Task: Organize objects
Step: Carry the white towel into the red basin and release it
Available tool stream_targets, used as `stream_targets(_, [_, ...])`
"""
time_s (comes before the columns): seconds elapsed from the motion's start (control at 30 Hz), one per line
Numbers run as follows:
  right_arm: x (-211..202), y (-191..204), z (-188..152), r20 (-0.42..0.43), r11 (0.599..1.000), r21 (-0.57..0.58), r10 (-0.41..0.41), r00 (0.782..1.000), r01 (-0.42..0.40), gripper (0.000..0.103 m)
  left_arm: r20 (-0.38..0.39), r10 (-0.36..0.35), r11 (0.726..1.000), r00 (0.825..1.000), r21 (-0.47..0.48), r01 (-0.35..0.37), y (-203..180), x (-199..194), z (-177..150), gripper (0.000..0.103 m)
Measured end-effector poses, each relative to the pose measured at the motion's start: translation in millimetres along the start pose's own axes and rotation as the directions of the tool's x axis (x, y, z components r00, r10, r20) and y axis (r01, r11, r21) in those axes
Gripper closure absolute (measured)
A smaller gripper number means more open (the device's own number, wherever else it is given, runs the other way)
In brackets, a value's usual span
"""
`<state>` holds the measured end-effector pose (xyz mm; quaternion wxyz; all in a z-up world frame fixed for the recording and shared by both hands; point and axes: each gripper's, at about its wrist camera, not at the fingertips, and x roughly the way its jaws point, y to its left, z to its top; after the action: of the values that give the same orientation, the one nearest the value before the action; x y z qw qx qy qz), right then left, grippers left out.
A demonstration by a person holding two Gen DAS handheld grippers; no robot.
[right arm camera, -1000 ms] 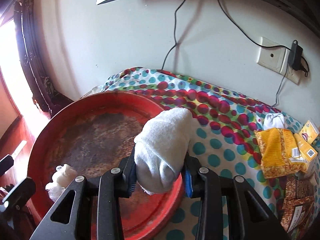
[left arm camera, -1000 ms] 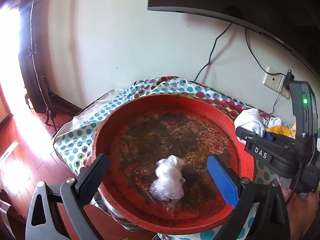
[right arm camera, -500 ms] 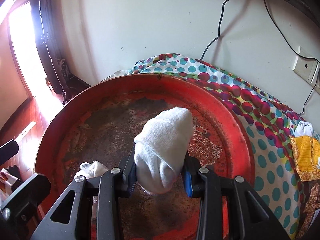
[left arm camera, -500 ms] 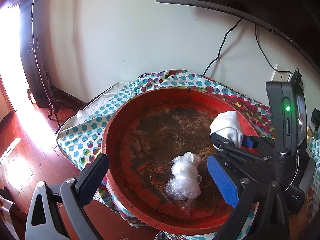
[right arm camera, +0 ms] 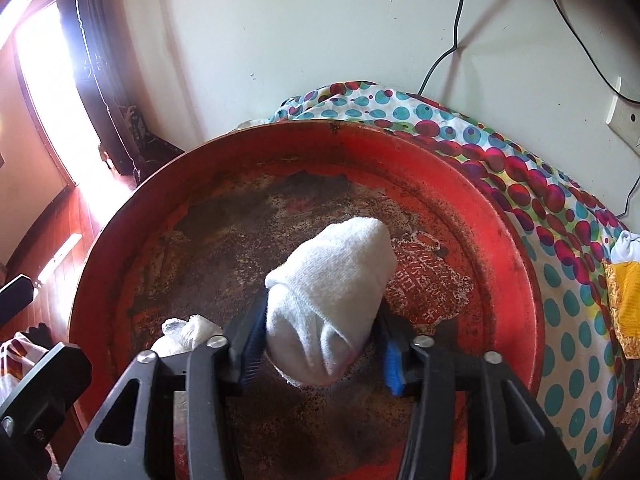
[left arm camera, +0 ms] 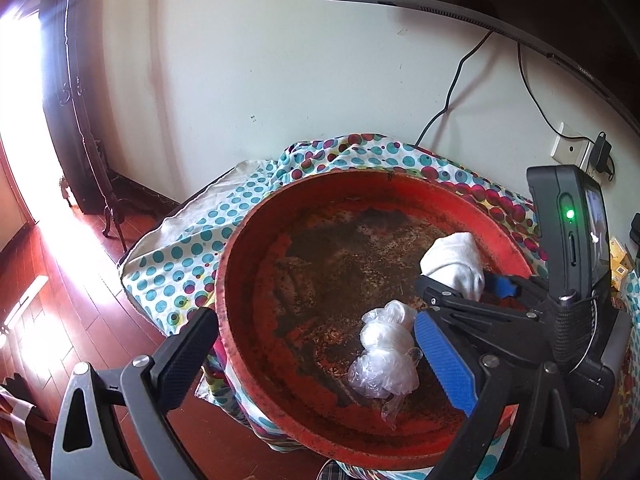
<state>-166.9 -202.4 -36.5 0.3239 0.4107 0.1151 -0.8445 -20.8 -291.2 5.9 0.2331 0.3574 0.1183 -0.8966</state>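
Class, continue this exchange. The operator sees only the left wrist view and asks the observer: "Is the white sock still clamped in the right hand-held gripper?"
Observer: Its jaws are opening. The white sock sits between them in the right hand-held gripper, and the blue pad stands just off it.
Operator: What marks the tray floor beside the sock?
Observer: A pale patch of printed characters on the red tray.
Operator: Anything past the tray's right rim?
Observer: A piece of white fabric on the dotted cloth.
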Motion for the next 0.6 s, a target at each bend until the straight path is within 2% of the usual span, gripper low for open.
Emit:
stream_targets(0.03, [-6,-3,0,0.024,1.0,0.009,0.008,1.0,-0.008,0.017,0.0,0.002,1.0,1.0,0.001,-0.002,0,0,1,0.002])
stream_targets(0.17, [-30,-18,5,0.083,0.999,0.032,-0.007,0.997,0.004,0.009,0.002,0.003,1.0,1.0,0.003,-0.003,-2,1,1,0.002])
stream_targets(0.33, [-69,-58,-5,0.159,0.994,0.092,-0.07,0.985,0.056,0.004,0.011,-0.001,1.0,1.0,0.018,0.001,-9,-2,0,0.002])
stream_targets(0.47, [-109,-106,-35,0.193,0.977,0.125,-0.194,0.962,0.173,0.002,0.023,-0.017,0.999,1.0,0.037,0.016,-18,-7,-1,0.002])
stream_targets(0.6, [-142,-173,-83,0.178,0.926,0.19,-0.359,0.916,0.326,0.001,0.049,-0.077,0.995,0.996,0.061,0.074,-36,-14,-5,0.002])
